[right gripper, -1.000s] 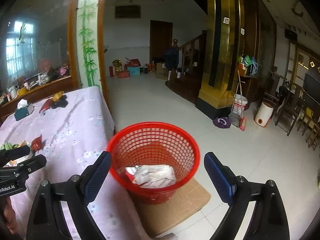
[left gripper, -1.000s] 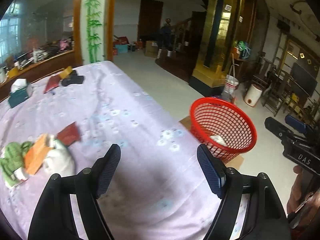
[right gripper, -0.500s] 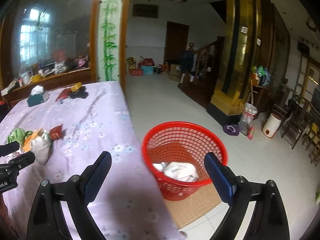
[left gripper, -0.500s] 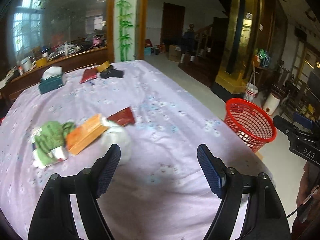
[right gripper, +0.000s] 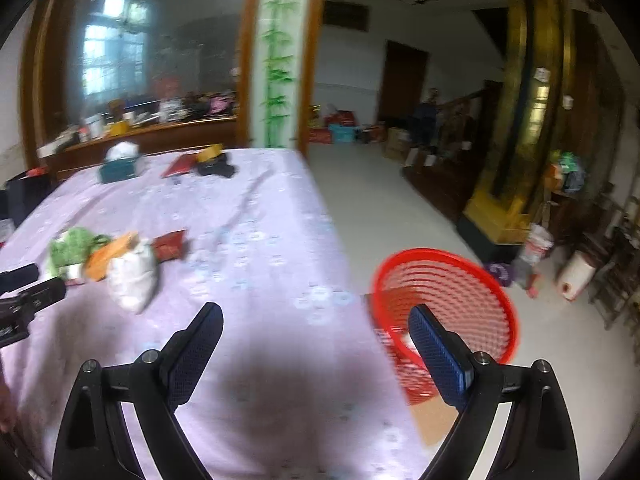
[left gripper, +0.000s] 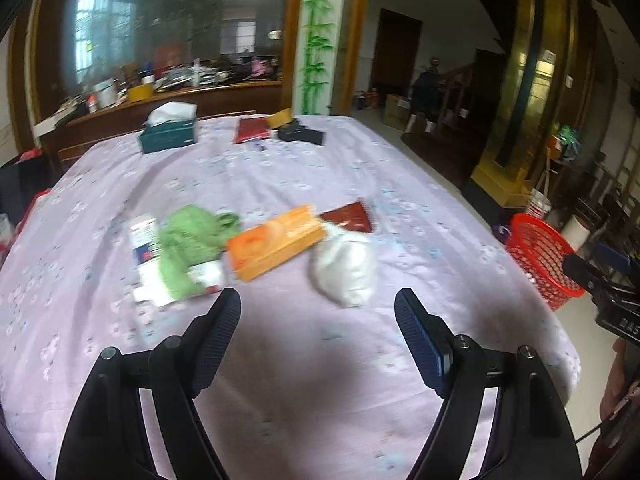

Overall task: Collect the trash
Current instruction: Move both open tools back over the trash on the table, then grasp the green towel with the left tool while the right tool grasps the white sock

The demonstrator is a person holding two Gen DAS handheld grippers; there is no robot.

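A heap of trash lies on the lilac tablecloth (left gripper: 304, 360): a white crumpled bag (left gripper: 346, 268), an orange box (left gripper: 276, 242), a dark red wrapper (left gripper: 350, 216), a green bag (left gripper: 192, 240) and a white packet (left gripper: 146, 240). My left gripper (left gripper: 318, 332) is open and empty, just short of the white bag. My right gripper (right gripper: 316, 344) is open and empty over the table's right edge. The white bag (right gripper: 132, 276) is to its left. The red mesh basket (right gripper: 448, 300) stands on the floor beside the table, also in the left wrist view (left gripper: 540, 256).
A teal tissue box (left gripper: 168, 134), a red booklet (left gripper: 252, 130) and a black item (left gripper: 302, 134) lie at the table's far end. A wooden counter (left gripper: 172, 100) with clutter stands behind. Cardboard (right gripper: 436, 416) lies under the basket. Chairs and a bucket stand at the far right.
Both grippers have swung left from the basket toward the table. The trash heap is now nearer and centred in the left view. Both stay open.
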